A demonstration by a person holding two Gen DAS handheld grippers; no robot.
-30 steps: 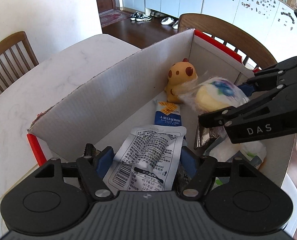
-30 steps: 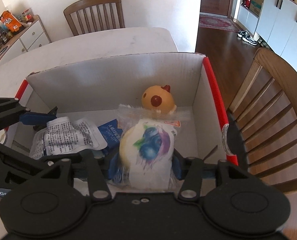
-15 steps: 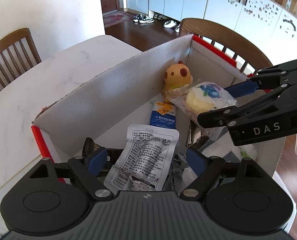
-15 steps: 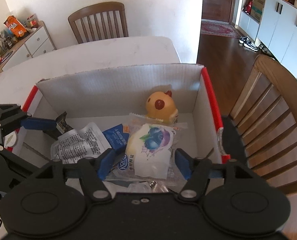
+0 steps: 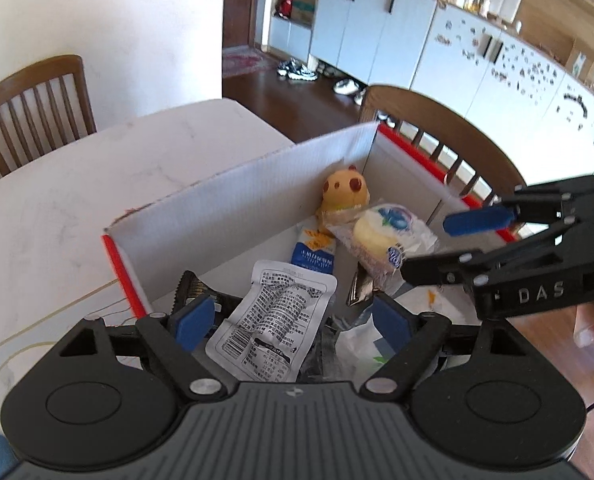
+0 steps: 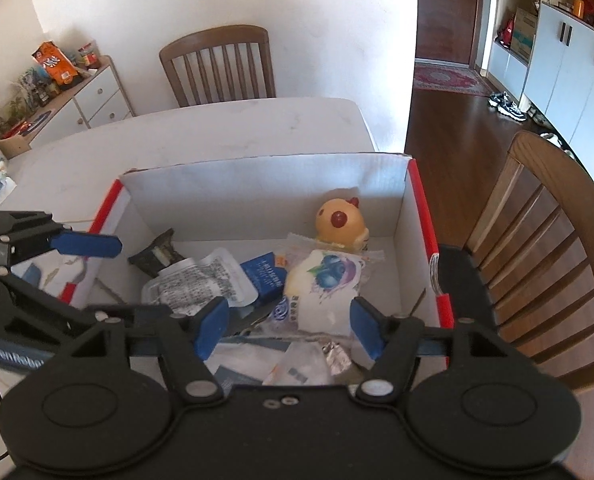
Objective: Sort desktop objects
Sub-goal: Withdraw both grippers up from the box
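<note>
Pouch (image 5: 273,320) released, left gripper (image 5: 293,320) opened, lifted

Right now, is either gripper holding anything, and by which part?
Nothing is held. The left gripper and right gripper have just been opening; both stand open above the box, with the silver pouch and blueberry bun packet lying loose inside.
</note>
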